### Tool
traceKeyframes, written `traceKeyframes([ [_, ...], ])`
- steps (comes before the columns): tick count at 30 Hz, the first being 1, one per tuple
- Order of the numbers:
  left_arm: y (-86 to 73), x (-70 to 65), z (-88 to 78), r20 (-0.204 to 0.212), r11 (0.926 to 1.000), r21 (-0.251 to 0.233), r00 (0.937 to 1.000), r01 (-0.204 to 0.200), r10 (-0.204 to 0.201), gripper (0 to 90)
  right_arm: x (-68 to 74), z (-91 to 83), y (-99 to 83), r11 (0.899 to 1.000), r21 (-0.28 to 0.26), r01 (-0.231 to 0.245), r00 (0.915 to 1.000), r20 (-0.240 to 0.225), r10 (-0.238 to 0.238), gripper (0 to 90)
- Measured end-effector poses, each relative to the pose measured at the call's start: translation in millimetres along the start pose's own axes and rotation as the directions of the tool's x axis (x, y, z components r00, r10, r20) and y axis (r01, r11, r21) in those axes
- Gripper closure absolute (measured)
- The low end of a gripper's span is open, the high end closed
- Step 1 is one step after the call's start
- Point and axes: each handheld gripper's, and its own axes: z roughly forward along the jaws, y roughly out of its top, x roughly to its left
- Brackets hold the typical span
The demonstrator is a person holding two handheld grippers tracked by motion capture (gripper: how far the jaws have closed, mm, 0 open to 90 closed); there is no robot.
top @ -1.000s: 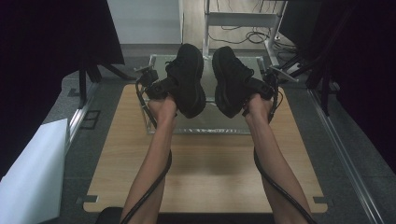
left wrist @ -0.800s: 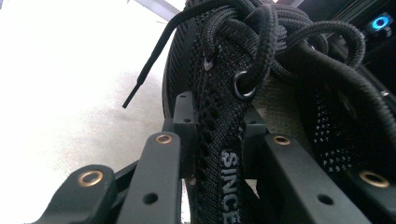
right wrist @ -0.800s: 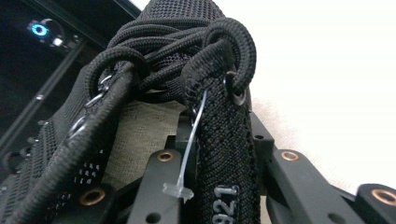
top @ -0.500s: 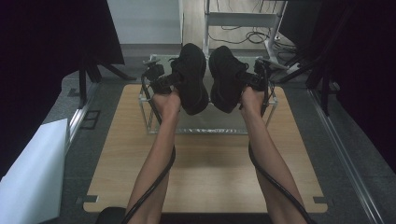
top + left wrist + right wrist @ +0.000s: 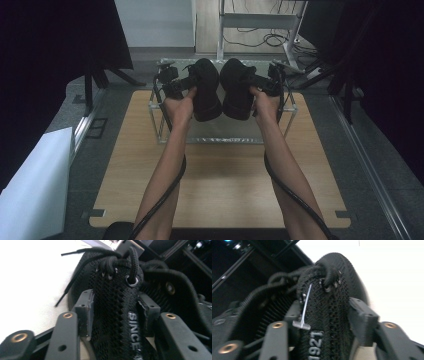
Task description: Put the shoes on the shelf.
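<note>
Two black mesh lace-up shoes are held side by side over the far end of a metal-framed rack (image 5: 225,141). The left shoe (image 5: 207,92) has its collar between the jaws of my left gripper (image 5: 191,84). In the left gripper view the shoe (image 5: 112,290) fills the gap of the gripper (image 5: 115,312); its jaws have just been opening and the pads (image 5: 85,312) rest loosely beside the mesh. My right gripper (image 5: 258,84) flanks the right shoe (image 5: 235,92). Its jaws (image 5: 324,315) have also just been opening around that shoe (image 5: 332,277), and one pad (image 5: 362,320) stands just off the mesh.
The rack stands at the far end of a wooden table (image 5: 220,190). A white board (image 5: 30,190) leans at the near left. Dark curtains hang on both sides. A metal shelf frame (image 5: 260,20) and floor cables lie beyond the table. An aluminium rail (image 5: 370,165) runs along the right.
The right hand has carried its shoe leftward, so the two shoes now sit close together. The left hand has barely moved.
</note>
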Motion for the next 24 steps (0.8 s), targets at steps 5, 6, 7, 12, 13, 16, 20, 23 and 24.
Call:
traceKeyframes([
  [5,-2.3,-6.1,3.6,0.005,0.9986,0.016,0.9987,-0.052,0.051,47.2,11.0,4.1,-3.7,0.997,0.003,0.079,0.9968,0.007,-0.079,39.0],
  [6,-2.2,-4.0,2.5,0.019,0.9991,0.015,0.999,-0.04,0.039,46.8,9.7,2.0,-2.8,0.998,-0.001,0.059,0.9978,-0.03,-0.059,36.8],
  [7,-2.2,-4.0,2.5,0.019,0.9991,0.015,0.999,-0.04,0.039,46.1,9.7,2.0,-2.8,0.998,-0.001,0.059,0.9978,-0.03,-0.059,36.8],
  [12,-0.9,-3.4,-16.7,0.123,0.9991,-0.007,0.9915,-0.042,0.042,49.5,11.9,-16.7,4.6,0.998,-0.019,0.059,0.9887,-0.137,-0.061,41.0],
  [13,-0.9,-3.4,-16.7,0.123,0.9991,-0.007,0.9915,-0.042,0.042,50.5,11.9,-16.7,4.6,0.998,-0.019,0.059,0.9887,-0.137,-0.061,41.0],
  [16,-3.0,-3.4,-36.3,0.155,0.9967,-0.014,0.9846,-0.08,0.081,52.9,11.0,-35.5,6.1,0.996,-0.016,0.093,0.9824,-0.161,-0.094,45.9],
  [20,-13.7,4.1,-55.4,0.162,0.9906,-0.006,0.9774,-0.136,0.136,58.8,-3.4,-56.3,1.5,0.996,-0.006,0.09,0.9787,-0.185,-0.089,50.1],
  [23,-21.3,10.3,-60.8,0.156,0.9867,0.012,0.975,-0.162,0.158,63.5,-15.6,-66.1,-10.6,0.994,0.02,0.107,0.9725,-0.21,-0.101,54.0],
  [24,-29.1,16.5,-64.0,0.143,0.9822,0.026,0.9732,-0.186,0.18,64.8,-19.7,-69.2,-15.7,0.993,0.023,0.113,0.9722,-0.209,-0.105,55.6],
])
